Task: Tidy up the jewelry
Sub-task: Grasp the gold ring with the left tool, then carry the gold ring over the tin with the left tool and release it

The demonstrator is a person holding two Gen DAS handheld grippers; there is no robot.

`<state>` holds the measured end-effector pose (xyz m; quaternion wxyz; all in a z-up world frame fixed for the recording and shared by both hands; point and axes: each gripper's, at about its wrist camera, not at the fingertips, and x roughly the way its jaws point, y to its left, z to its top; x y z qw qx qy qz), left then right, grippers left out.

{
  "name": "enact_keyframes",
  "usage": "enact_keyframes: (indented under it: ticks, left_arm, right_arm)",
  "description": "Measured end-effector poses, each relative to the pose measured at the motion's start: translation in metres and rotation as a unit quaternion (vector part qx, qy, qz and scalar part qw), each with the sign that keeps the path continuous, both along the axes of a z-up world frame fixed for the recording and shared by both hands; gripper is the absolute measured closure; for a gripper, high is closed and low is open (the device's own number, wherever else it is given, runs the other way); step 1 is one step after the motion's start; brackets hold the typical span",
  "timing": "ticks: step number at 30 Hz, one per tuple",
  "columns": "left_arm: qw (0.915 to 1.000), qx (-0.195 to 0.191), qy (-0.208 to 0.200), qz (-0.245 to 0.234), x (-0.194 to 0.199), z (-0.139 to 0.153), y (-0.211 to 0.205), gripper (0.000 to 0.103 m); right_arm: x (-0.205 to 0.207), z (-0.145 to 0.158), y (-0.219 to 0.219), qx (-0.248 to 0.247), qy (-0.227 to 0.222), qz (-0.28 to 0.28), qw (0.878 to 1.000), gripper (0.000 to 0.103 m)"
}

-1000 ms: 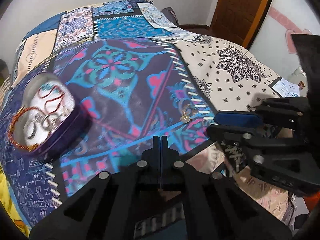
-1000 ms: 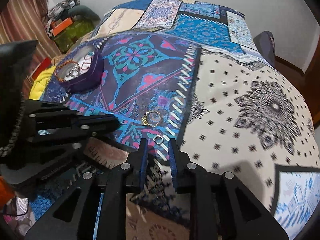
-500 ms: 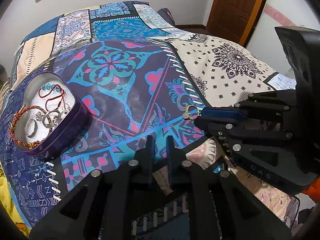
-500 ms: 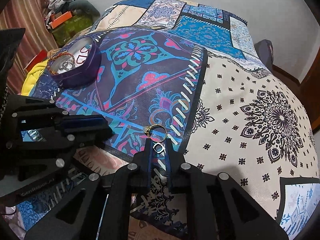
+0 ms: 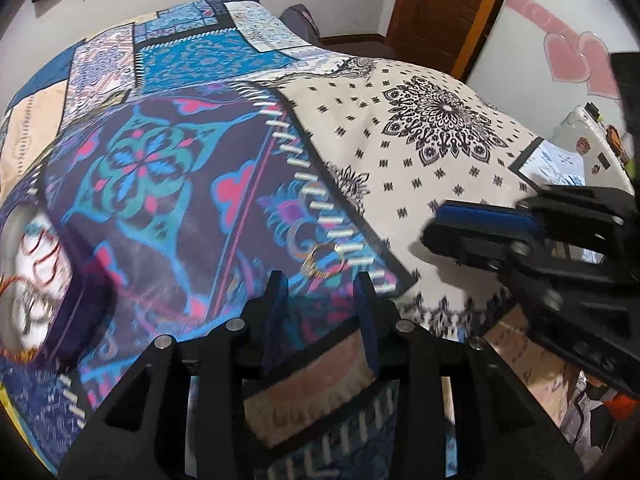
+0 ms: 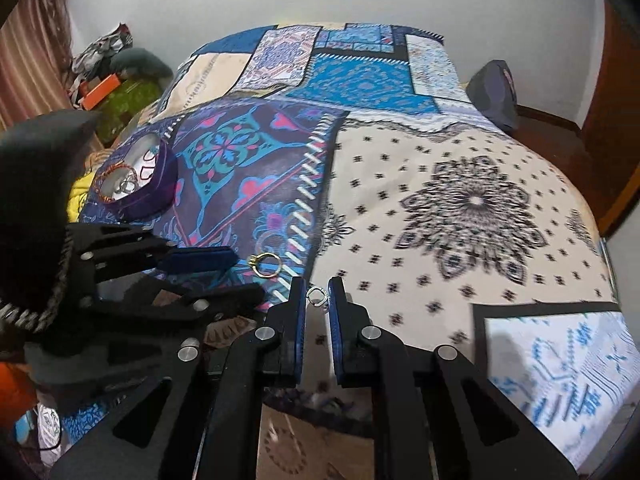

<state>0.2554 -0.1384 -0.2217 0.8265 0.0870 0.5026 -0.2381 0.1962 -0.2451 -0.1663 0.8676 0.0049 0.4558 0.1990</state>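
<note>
Left wrist view: your left gripper (image 5: 322, 284) spread wide, empty, hovering near edge of patchwork bedspread (image 5: 420, 168). Gold ring (image 5: 320, 262) lies on fabric just beyond fingertips, beside white stitch line. Purple jewelry box (image 5: 48, 280) far left, blurred. Right gripper (image 5: 480, 232) at right, over cream patch.

Right wrist view: your right gripper (image 6: 318, 294) slightly apart, small silver ring (image 6: 317, 295) between tips; contact unclear. Gold ring (image 6: 266, 264) just left. Box (image 6: 138, 178) far left; open bedspread between.

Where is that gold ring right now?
The gold ring lies on the patterned bedspread near its front edge, just beyond the left claw, left of a small silver ring.
</note>
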Motion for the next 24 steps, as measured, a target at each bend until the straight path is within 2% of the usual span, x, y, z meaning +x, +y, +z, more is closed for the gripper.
enact_keyframes:
  ticks: [2,4,15,24]
  left_arm:
    - [1.0,0.005,-0.003,-0.003,0.004,-0.002,-0.004,0.079]
    - [0.9999,0.009,-0.006,-0.002,0.007,-0.003,-0.007,0.096]
    - [0.9996,-0.001,-0.013,0.027,-0.004,0.007,0.005,0.098]
    - [0.9941,-0.014,-0.082,0.07,-0.034,0.055,0.043,0.098]
  right_arm:
    - [-0.002,0.003,-0.003,-0.001,-0.006,-0.005,1.0,0.093]
    - [-0.003,0.005,-0.005,0.004,-0.008,-0.007,1.0,0.093]
    - [-0.008,0.015,-0.006,0.01,-0.024,-0.009,1.0,0.093]
    - [-0.007,0.032,0.005,0.013,-0.042,-0.008,0.999,0.093]
